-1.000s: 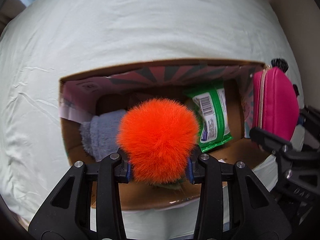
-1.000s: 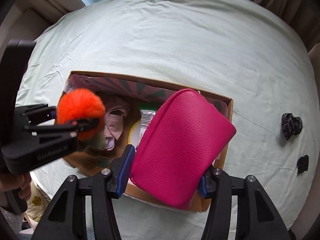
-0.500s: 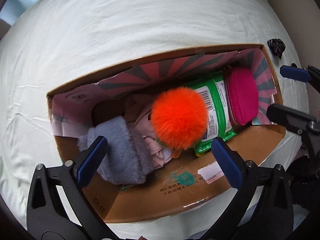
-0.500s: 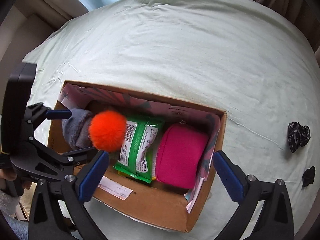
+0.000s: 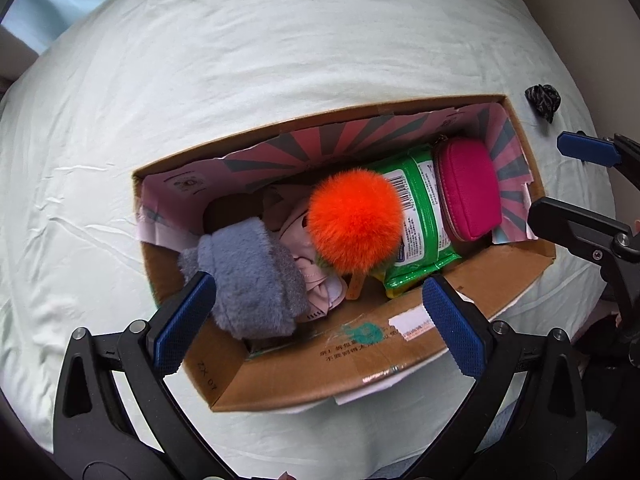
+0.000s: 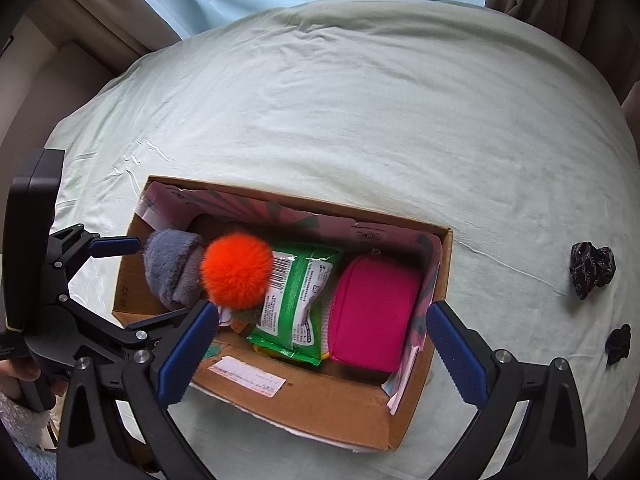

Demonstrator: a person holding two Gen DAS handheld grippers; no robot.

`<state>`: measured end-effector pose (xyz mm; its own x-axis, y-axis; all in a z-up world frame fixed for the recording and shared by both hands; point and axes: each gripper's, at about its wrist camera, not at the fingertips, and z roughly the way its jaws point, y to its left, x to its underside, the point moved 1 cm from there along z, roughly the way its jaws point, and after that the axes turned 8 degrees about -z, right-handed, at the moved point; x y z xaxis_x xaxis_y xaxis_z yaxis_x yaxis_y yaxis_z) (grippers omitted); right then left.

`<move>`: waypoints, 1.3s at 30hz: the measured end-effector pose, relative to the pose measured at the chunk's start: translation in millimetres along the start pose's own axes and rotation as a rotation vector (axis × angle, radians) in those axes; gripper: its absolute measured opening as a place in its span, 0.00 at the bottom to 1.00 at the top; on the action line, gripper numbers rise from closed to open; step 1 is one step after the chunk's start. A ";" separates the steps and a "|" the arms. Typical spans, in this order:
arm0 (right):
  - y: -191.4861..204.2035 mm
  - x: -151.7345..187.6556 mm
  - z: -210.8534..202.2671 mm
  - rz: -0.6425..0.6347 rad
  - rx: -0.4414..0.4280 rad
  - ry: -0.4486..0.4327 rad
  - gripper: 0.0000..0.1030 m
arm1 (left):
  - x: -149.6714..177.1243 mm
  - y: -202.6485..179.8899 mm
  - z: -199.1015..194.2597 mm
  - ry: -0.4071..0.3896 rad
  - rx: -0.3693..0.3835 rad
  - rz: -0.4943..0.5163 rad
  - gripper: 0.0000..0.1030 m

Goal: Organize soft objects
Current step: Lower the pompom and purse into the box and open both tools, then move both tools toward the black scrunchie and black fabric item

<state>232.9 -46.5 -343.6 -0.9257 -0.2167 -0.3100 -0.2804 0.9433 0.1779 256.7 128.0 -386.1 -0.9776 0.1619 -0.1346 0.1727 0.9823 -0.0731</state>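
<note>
So there's a big pale green sheet (image 6: 360, 120) covering the whole surface, and sitting on it is an open cardboard box (image 6: 304, 404) with pink striped lining inside. In the box, going by size: a magenta pouch (image 6: 372, 312) at the right end, a green wipes pack (image 6: 300, 300) right beside it, a grey fuzzy thing (image 5: 252, 276) at the left end, and the orange pompom (image 5: 356, 224) resting on top of the middle stuff. Left gripper (image 5: 316, 316) hangs over the box's near wall, jaws spread wide, nothing in them. Right gripper (image 6: 320, 348) is the same deal, wide apart and empty. Two small dark scrunchies (image 6: 592, 268) lie on the sheet, well off to the right.
</note>
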 end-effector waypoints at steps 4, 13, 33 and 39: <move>7.9 6.5 -19.2 0.007 0.014 -0.028 1.00 | 13.5 5.4 -21.9 -0.029 -0.004 -0.012 1.00; 38.6 23.5 -74.6 0.015 0.045 -0.092 1.00 | 51.4 6.3 -83.5 -0.122 -0.008 -0.076 1.00; 46.2 97.8 -238.4 0.130 0.278 -0.354 1.00 | 118.6 -34.1 -238.3 -0.430 -0.003 -0.170 1.00; 3.3 129.6 -266.9 0.214 0.353 -0.395 1.00 | 110.7 -72.3 -250.0 -0.464 0.015 -0.162 1.00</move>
<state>44.2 -138.6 -134.0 -0.7682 0.0353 -0.6392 0.0678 0.9973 -0.0264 105.9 98.6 -148.6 -0.8360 -0.0552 -0.5459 0.0281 0.9893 -0.1430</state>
